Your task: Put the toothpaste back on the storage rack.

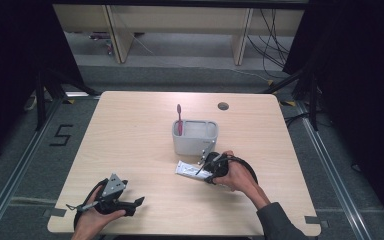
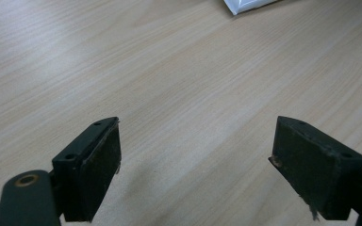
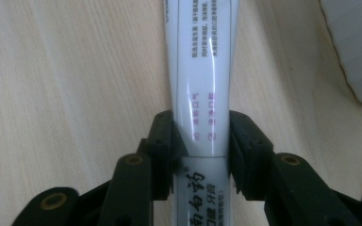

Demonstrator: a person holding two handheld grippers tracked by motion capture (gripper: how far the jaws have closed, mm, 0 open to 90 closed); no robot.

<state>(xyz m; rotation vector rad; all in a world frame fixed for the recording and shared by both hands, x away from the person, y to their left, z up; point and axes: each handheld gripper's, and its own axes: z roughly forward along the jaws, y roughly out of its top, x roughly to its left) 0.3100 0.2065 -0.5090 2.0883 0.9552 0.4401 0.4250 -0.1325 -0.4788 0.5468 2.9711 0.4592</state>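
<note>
Toothpaste tube (image 3: 201, 94) between right tongs (image 3: 201, 141), beside grey caddy (image 1: 195, 142).

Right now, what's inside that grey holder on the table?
A red toothbrush stands in the left compartment of the grey holder. The other compartments look empty from above, though the walls hide the bottoms.

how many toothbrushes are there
1. The toothbrush stands upright in the left compartment of the grey holder on the table. More lying low inside the holder could be hidden by its walls.
</note>
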